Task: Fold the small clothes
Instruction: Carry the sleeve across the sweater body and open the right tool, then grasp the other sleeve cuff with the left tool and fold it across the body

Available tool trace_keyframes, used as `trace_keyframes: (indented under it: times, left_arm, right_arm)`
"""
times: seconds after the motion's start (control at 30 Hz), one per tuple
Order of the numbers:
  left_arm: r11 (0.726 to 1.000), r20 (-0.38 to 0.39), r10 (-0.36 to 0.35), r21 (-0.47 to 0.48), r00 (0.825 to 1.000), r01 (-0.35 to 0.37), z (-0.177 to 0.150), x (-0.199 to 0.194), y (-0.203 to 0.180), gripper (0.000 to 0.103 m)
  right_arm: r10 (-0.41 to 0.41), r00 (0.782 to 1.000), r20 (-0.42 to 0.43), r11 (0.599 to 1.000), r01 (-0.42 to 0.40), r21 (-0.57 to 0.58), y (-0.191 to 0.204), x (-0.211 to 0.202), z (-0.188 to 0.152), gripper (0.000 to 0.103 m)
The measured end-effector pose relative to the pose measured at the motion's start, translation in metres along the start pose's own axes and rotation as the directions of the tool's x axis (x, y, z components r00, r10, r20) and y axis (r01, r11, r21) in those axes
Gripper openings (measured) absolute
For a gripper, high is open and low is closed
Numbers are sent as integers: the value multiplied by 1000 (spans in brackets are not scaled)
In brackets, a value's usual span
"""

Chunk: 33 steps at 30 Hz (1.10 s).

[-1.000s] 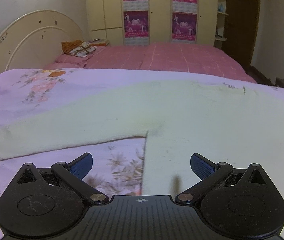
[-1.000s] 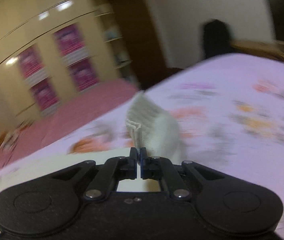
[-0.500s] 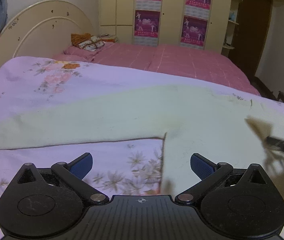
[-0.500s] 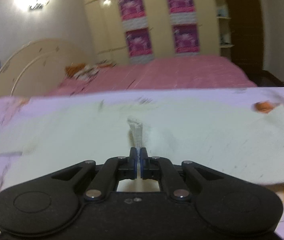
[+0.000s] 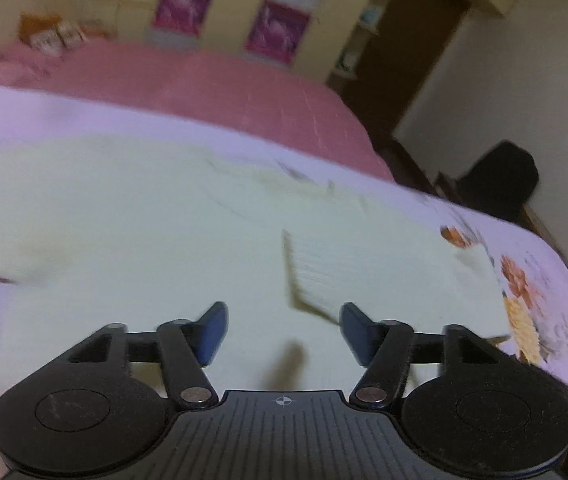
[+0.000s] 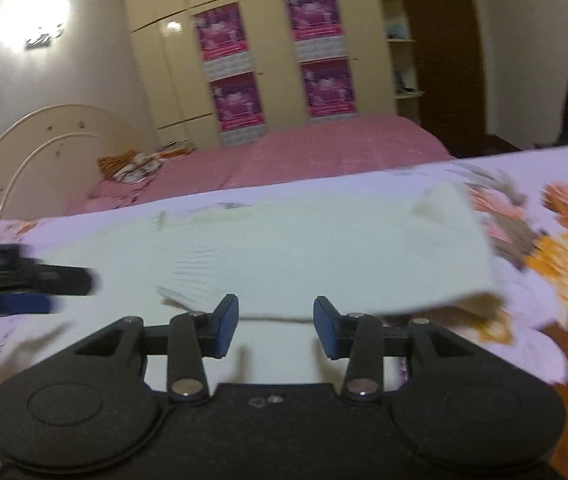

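Cream garment (image 6: 284, 248): spread flat on the floral sheet (image 6: 555, 264), sleeve (ribbed cuff) folded over its body.
Left gripper (image 5: 284, 330): jaws wide, empty.
Right gripper (image 6: 276, 326): jaws wide, empty.

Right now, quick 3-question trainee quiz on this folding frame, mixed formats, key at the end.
1. True or false: the right gripper is clamped on the cream sweater.
2. Multiple choice: the ribbed sleeve cuff lies A) folded onto the sweater body, B) hanging off the bed, C) between the left gripper fingers.
3. Fill in: the sweater lies on a purple ______ bedsheet.

Key: 1 false, its fingers are open and hold nothing. 2 A. 3 floral.
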<state>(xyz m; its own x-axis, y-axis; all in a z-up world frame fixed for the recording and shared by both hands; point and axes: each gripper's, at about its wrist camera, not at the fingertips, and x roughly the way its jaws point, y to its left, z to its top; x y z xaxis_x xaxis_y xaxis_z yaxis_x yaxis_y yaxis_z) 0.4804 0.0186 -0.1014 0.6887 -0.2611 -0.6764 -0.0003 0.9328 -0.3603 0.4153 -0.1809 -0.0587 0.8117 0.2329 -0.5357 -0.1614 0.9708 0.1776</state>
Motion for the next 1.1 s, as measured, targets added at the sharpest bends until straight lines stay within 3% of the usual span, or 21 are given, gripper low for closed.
trace_keyframes:
  times: [0.07, 0.2, 0.23, 0.27, 0.33, 0.4, 0.5, 0.57, 0.93, 1.1]
  left_arm:
    - [1000, -39, 20, -4, 999, -20, 3, 20, -8, 62]
    - [1000, -52, -8, -28, 999, 6, 4, 42, -23, 61]
    - [999, -49, -8, -35, 999, 6, 3, 45, -27, 49]
    - [999, -48, -2, -37, 999, 0, 4, 51, -29, 29]
    - [999, -55, 8, -45, 998, -11, 6, 59, -32, 5]
    - [999, -33, 30, -26, 999, -31, 10, 55, -34, 4]
    - [998, 91, 53, 30, 994, -56, 22, 21, -34, 4]
    - [998, 119, 61, 27, 991, -65, 29, 6, -24, 4]
    - [977, 119, 211, -39, 970, -208, 30, -19, 71, 4]
    - [971, 109, 238, -40, 965, -235, 28, -14, 88, 4]
  right_arm:
    - [-11, 1000, 5, 1000, 10, 21, -11, -7, -3, 42]
    - [-29, 999, 14, 998, 29, 53, -27, -18, -8, 41]
    - [-36, 999, 14, 997, 35, 63, -31, -20, -11, 41]
    - [-45, 999, 12, 996, 44, 77, -36, -19, -12, 41]
    - [-64, 998, 3, 993, 63, 103, -47, -22, -16, 42]
    - [-79, 997, -11, 989, 79, 126, -55, -20, -18, 42]
    - [-86, 996, -20, 987, 88, 138, -61, -20, -19, 42]
    - [-83, 996, -20, 987, 85, 139, -62, -20, -19, 42]
    - [-58, 997, -53, 992, 63, 108, -50, 7, -13, 42]
    - [-75, 995, -70, 993, 81, 89, -47, 18, -12, 42]
